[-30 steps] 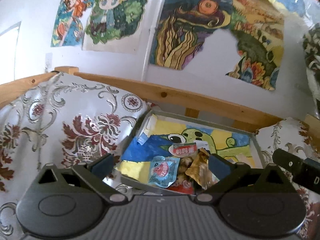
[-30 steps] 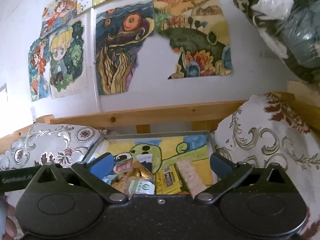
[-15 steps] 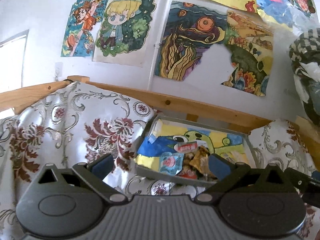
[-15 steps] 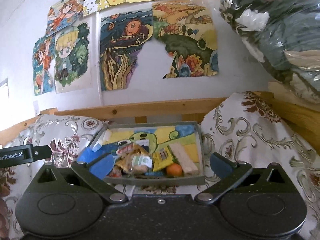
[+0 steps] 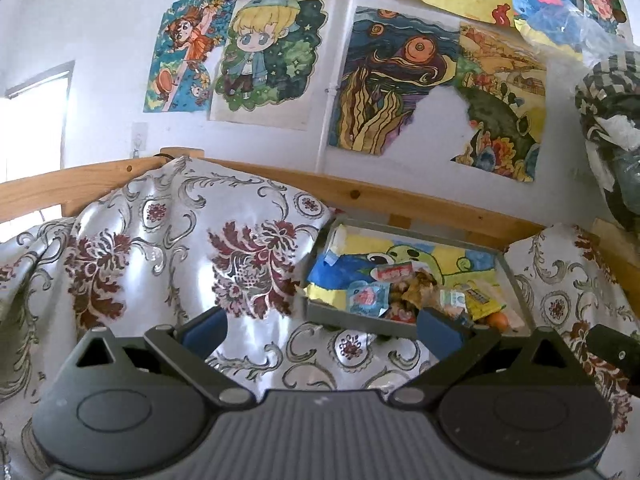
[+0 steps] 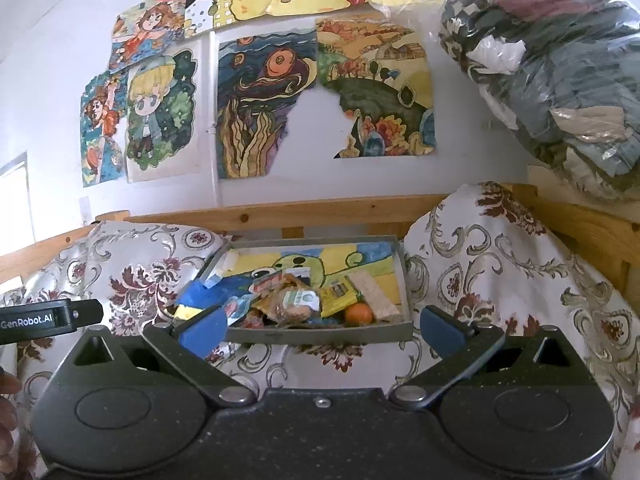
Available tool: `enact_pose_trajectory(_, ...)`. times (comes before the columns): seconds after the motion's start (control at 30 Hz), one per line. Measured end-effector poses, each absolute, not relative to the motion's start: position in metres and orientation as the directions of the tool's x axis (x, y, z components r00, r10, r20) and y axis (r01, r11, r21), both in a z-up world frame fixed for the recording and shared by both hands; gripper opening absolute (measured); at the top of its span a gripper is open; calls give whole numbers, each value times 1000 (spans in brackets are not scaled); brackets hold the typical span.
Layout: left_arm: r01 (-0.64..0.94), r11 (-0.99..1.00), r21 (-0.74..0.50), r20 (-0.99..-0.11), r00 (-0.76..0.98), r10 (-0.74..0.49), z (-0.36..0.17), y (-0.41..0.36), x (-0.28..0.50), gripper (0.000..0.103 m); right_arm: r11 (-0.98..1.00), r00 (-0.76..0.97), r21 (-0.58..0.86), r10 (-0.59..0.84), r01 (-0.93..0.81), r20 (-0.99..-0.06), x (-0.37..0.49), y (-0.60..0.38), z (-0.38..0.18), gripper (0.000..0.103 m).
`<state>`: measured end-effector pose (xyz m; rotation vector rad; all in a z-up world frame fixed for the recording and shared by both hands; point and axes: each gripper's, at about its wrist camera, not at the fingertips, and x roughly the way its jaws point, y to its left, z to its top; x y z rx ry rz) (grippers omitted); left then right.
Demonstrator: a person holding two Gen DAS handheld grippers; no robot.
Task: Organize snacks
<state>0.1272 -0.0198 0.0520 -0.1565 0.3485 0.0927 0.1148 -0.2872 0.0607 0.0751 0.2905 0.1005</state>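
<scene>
A: Where are the snacks?

B: Piled in the grey tray (image 6: 320, 334) at lower centre of the right view, an orange (image 6: 359, 313) at the near edge. The tray rests on the patterned cloth (image 6: 132, 280).

A: And your grippers?

B: Your right gripper (image 6: 320, 330) and left gripper (image 5: 320, 328) both have fingers spread wide, holding nothing, short of the tray.

A: Risks?

B: Wrappers overlap, so you may pinch two at once. The soft cloth could let the tray tip if you press its rim.
</scene>
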Motion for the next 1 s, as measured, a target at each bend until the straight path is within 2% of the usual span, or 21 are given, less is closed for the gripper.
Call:
enact_pose_trajectory(0.47, -114, 989, -90, -348, 934, 76, 24, -10, 94, 103, 996, 944, 68, 75, -56, -322, 85, -270, 36, 102)
enact_pose_trajectory(1.0, -110, 988, -105, -387, 920, 61, 7, -2, 87, 103, 996, 932, 56, 83, -67, -353, 82, -259, 14, 102)
